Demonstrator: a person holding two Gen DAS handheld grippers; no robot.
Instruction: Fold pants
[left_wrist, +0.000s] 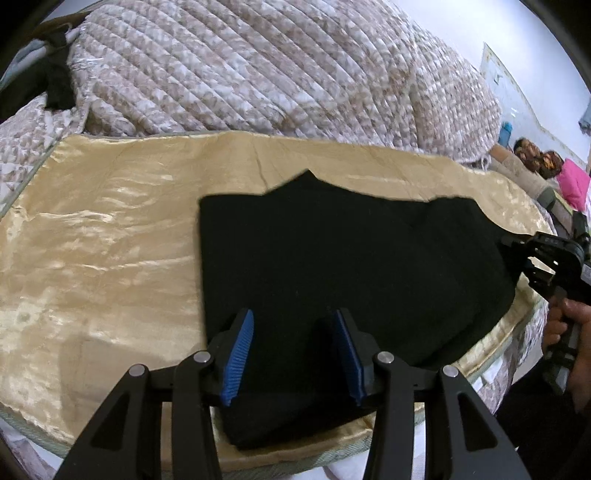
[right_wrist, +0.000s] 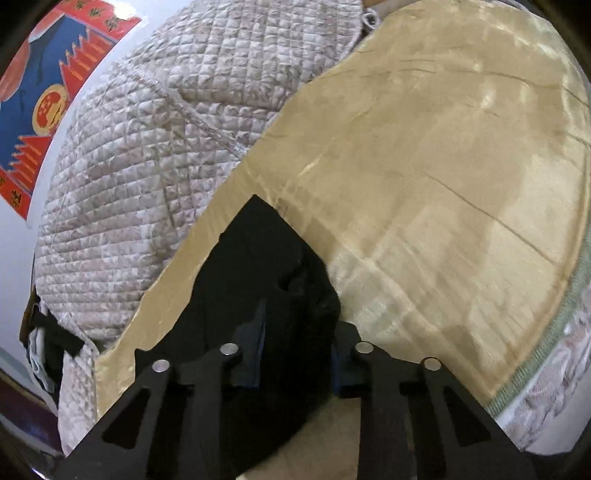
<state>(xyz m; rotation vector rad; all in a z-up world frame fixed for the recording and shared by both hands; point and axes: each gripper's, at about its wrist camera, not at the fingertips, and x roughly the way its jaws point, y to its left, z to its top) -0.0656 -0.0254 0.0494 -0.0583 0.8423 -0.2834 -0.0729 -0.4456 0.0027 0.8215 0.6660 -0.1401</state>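
Note:
The black pants (left_wrist: 351, 266) lie folded into a broad block on a shiny gold cloth (left_wrist: 103, 240). My left gripper (left_wrist: 293, 325) is open, its blue pads (left_wrist: 240, 354) spread just over the pants' near edge, with nothing between them. My right gripper (left_wrist: 517, 258) shows at the pants' right edge in the left wrist view, held by a hand (left_wrist: 565, 328). In the right wrist view the pants (right_wrist: 258, 266) lie under and between the right fingers (right_wrist: 295, 332), which stand apart; whether they pinch cloth is unclear.
A quilted beige blanket (left_wrist: 240, 74) is heaped behind the gold cloth and also shows in the right wrist view (right_wrist: 147, 147). Pink and patterned items (left_wrist: 569, 181) lie at far right. A red and blue poster (right_wrist: 48, 96) hangs on the wall.

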